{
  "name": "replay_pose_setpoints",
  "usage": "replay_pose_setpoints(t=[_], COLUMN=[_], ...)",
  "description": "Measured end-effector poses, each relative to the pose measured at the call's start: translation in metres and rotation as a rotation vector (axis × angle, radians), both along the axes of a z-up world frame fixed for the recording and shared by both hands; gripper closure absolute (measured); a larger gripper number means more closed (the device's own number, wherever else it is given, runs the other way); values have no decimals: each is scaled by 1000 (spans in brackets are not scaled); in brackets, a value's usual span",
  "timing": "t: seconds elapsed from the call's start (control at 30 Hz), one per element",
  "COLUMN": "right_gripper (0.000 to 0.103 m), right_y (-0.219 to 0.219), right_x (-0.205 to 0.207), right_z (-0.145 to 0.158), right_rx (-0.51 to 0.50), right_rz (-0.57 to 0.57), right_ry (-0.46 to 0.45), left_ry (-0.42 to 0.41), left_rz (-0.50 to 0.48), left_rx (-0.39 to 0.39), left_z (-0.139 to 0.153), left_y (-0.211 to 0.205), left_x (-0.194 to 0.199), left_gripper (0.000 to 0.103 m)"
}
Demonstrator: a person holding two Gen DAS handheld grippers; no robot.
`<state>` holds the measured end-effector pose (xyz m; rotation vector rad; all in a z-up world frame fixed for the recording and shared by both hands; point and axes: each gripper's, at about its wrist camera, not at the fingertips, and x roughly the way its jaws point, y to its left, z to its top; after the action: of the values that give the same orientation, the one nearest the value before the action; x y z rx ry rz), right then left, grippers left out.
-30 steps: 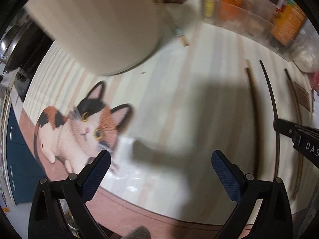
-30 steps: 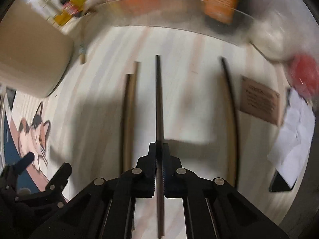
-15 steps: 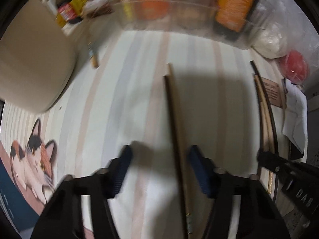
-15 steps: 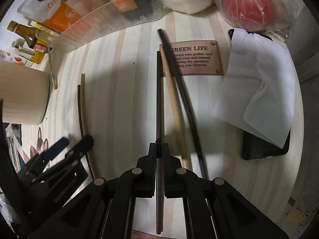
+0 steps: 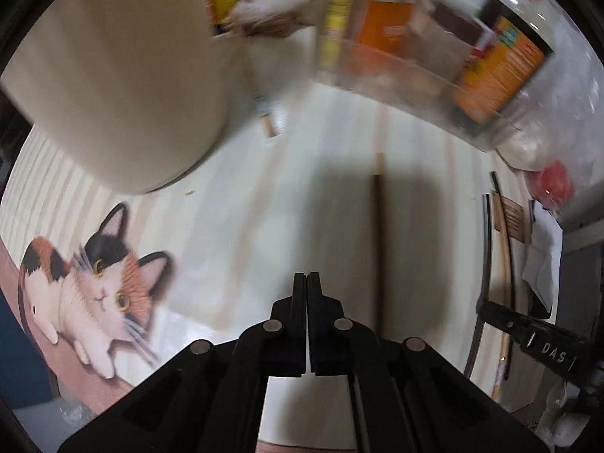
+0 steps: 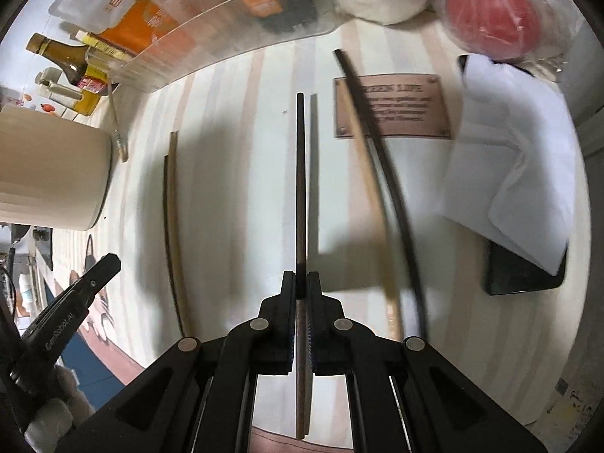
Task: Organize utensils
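Your left gripper (image 5: pixel 306 279) points steeply down at the table (image 5: pixel 264 196), its jaws pressed flat together with nothing between them. Just to its right a pair of brown chopsticks (image 5: pixel 378 249) lies loose on the striped surface, beside the jaws and not in them. To the left of the gripper a cat picture (image 5: pixel 94 283) shows on the table mat, and above that stands a cream cylindrical container (image 5: pixel 124 75); what it holds cannot be seen.

Your right gripper (image 6: pixel 301 283) also points steeply down, and it is clamped on a dark chopstick (image 6: pixel 300 188) — the stick runs straight out ahead between the narrow jaws and sticks out behind them too. Right of it two more chopsticks (image 6: pixel 381 173), one pale and one dark, lie side by side on the table, their far ends over a brown plaque (image 6: pixel 415 109). Further right, white paper (image 6: pixel 509 173) lies over a black phone (image 6: pixel 524 275).

Along the back edge a clear plastic bin (image 6: pixel 226 45) holds orange packets, with a brown bottle (image 6: pixel 64 53) at its left end and a white bag and a red bagged item to its right.
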<state>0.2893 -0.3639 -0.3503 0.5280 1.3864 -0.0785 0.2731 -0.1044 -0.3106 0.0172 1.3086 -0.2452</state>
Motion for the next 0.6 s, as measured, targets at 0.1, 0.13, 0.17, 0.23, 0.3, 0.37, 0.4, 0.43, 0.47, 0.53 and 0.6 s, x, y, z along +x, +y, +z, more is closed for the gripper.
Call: replay_pose_setpoints(t=[0.1, 0.13, 0.17, 0.23, 0.3, 0.37, 0.4, 0.43, 0.47, 0.53, 0.6], right_gripper=[98, 98, 98, 98, 98, 98, 98, 98, 98, 98, 98], right_y=[4, 4, 5, 7, 6, 5, 3, 4, 2, -1, -3], right_x=[3, 3, 4, 5, 5, 5, 4, 5, 3, 1, 0], right_z=[-1, -2, -2, -3, -3, -3, -2, -2, -2, -1, -1], right_rx=[7, 11, 11, 8, 2, -5, -6, -7, -9, -10, -12], right_rz=[3, 2, 1, 1, 5, 4, 1, -3, -8, -19, -25], right_ry=[-1, 0, 0, 3, 4, 6, 6, 6, 7, 6, 6], left_ry=[55, 72, 91, 105, 113, 113, 93, 93, 84, 61, 45], left_rz=[22, 11, -2, -32, -54, -69, -76, -86, -92, -116, -131], left_rx=[-66, -75, -84, -85, -86, -79, -74, -65, -56, -25, 0], left_z=[-5, -6, -9, -14, -19, -24, -26, -27, -27, -28, -29], left_y=[22, 18, 13, -2, -15, -26, -33, -37, -40, -49, -56], left_x=[-4, -5, -8, -8, -9, -10, -8, -9, -9, -11, -11], left_gripper=[102, 101, 98, 95, 85, 73, 72, 69, 69, 68, 68])
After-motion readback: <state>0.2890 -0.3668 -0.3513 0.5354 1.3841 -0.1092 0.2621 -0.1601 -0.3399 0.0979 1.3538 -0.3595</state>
